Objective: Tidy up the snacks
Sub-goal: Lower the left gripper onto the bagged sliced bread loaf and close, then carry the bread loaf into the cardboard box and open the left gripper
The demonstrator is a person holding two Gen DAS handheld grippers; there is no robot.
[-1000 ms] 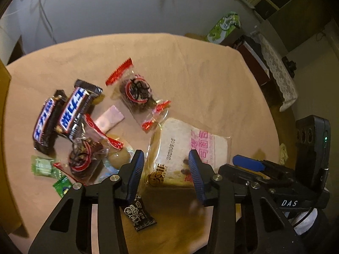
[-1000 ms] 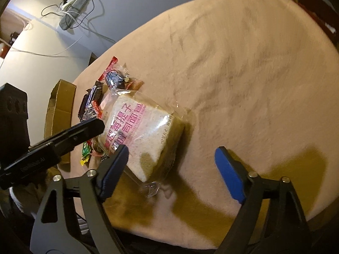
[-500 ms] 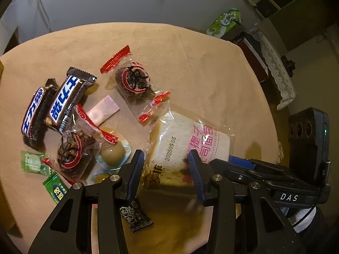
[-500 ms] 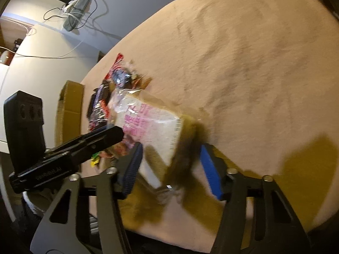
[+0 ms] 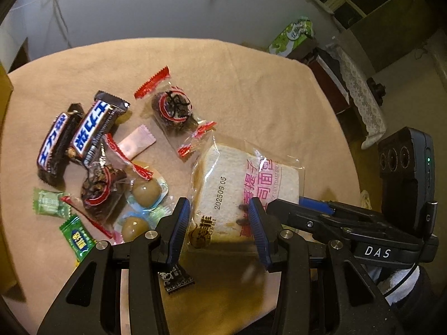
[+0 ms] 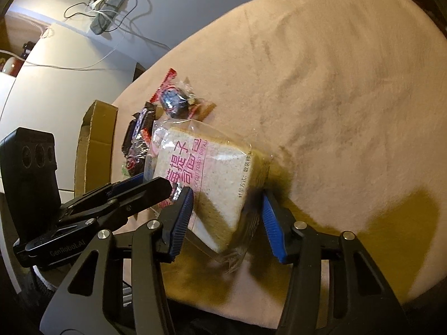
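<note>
A clear packet of sliced toast bread (image 5: 240, 184) with pink print lies on the tan tablecloth (image 5: 251, 89). My left gripper (image 5: 219, 231) straddles its near corner with both pads touching the wrapper. My right gripper (image 6: 227, 219) has its blue pads against both sides of the same bread (image 6: 206, 178) from the other side. Left of the bread lie two chocolate bars (image 5: 75, 136), two clear red-edged cakes (image 5: 173, 109), wrapped eggs (image 5: 145, 192), green candies (image 5: 50, 202) and a pink sachet (image 5: 137, 142).
A small black sachet (image 5: 176, 277) lies under my left gripper. A cardboard box (image 6: 95, 145) stands off the table's left edge. A green tissue box (image 5: 290, 36) sits beyond the far right edge. The right half of the cloth is bare.
My right gripper's jaws have narrowed from wide open onto the bread packet. My left gripper has edged forward onto the packet's corner. The packet has shifted slightly.
</note>
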